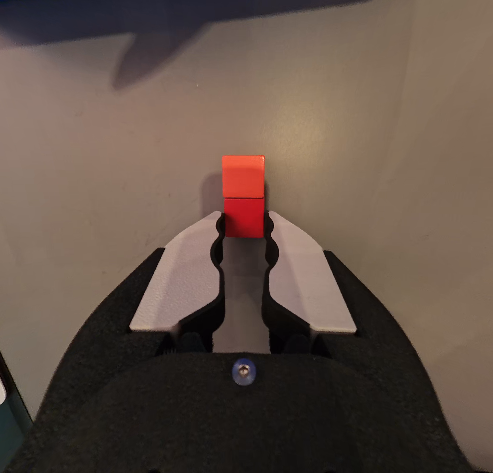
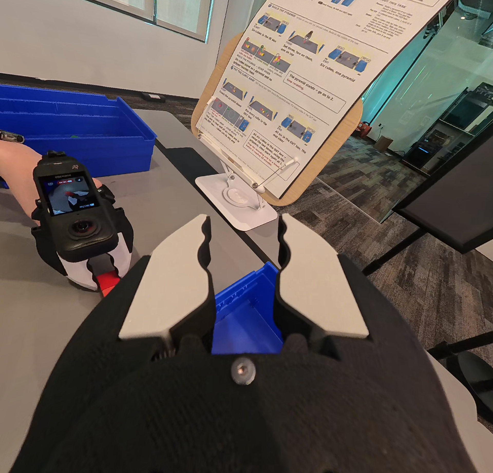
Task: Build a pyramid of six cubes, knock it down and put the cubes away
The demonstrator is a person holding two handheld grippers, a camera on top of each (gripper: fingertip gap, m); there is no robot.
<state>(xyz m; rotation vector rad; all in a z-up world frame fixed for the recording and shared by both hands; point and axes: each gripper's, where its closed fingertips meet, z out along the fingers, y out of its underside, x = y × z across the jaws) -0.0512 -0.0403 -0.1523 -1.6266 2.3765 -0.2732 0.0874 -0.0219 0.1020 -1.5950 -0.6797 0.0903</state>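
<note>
In the left wrist view my left gripper [image 1: 244,217] points down at the grey table [image 1: 346,140], its fingertips closed against the sides of a red cube [image 1: 244,219]. An orange cube [image 1: 242,176] touches the red cube's far side. Whether the red cube rests on the table I cannot tell. The right wrist view shows the left gripper [image 2: 104,276] with the red cube [image 2: 108,277] and the orange cube [image 2: 106,291] at its tips. My right gripper [image 2: 244,236] is open and empty, above a blue box [image 2: 245,319].
A second blue bin [image 2: 80,129] stands at the far left of the table [image 2: 160,199]. An instruction board on a white stand [image 2: 280,87] stands at the table's edge. A hand [image 2: 16,177] holds the left gripper. Carpet floor and a dark table lie to the right. My hands' fingertips stand some 30 cm from each other.
</note>
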